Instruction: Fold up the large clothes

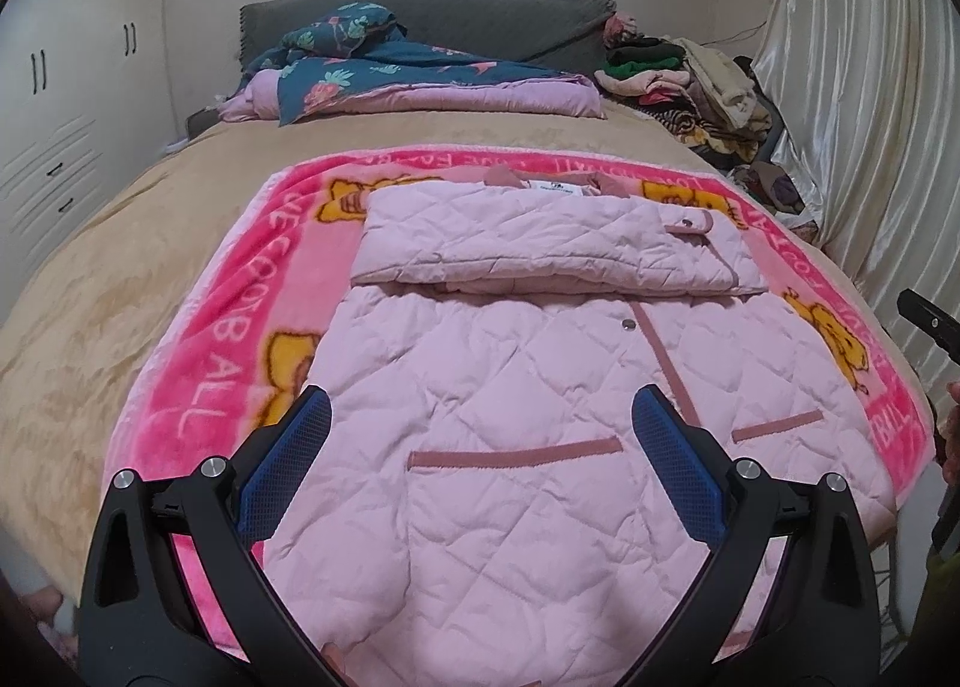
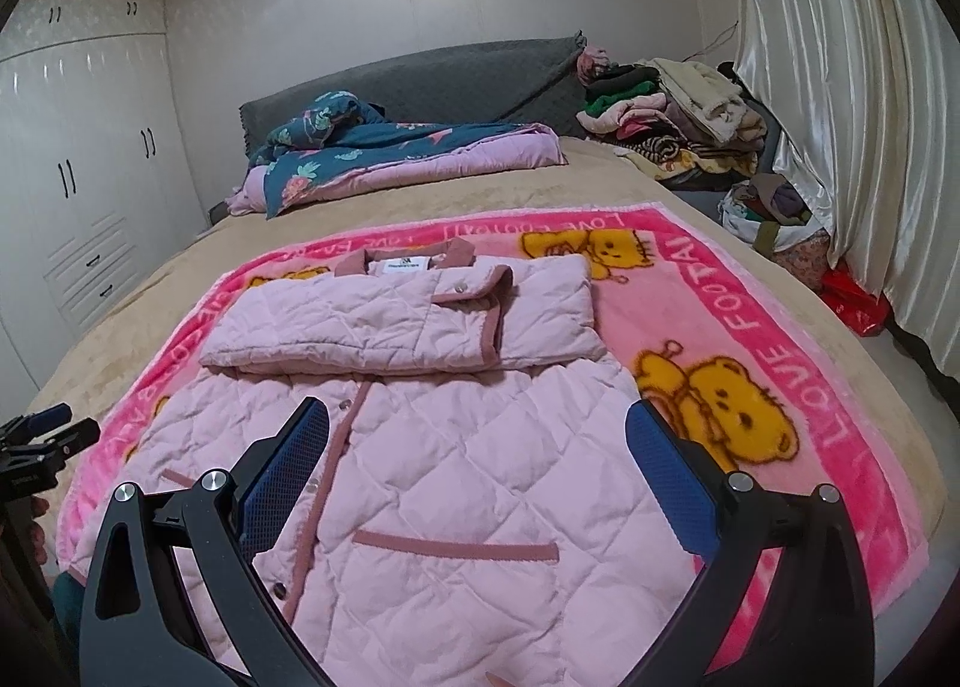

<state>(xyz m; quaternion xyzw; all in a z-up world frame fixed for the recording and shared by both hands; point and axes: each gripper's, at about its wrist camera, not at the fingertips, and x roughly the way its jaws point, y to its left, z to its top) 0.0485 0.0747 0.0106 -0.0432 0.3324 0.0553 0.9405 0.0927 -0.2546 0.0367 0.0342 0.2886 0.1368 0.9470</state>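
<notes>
My left gripper [image 1: 480, 465]: jaws spread wide and released, nothing between the blue pads, hovering over the lower half of the jacket.
My right gripper [image 2: 477, 471]: jaws likewise parted and empty, over the same lower half, toward the side of the bear print.
Jacket [image 1: 510, 387]: pink quilted coat lying flat on the pink blanket [image 1: 240, 279], hem nearest my jaws, collar farthest ahead; the sleeves are already folded across the chest as a band beyond my pad tips.
Handling, as I judge it: light, puffy and soft, no stiffness at all; the smooth shell will probably slide over itself, and the padding will spring back open unless pressed.
Where I would grip: the two hem corners below my jaws, pinching both layers well in from the edge, then carry them forward over the sleeve band [image 2: 408, 321].
Left view only: the pocket welt [image 1: 516, 454] straight between my jaws, and a dark edge at the far right that may be the other gripper, though it is too cropped to be sure.
Right view only: the collar label [image 2: 405, 264], the snap row along the placket, the bear print [image 2: 729, 411], and the left gripper off to the side.
Beyond both: a beige bed [image 1: 120, 243], a folded floral quilt [image 2: 384, 159], a heap of clothes [image 2: 672, 111] by the curtain.
</notes>
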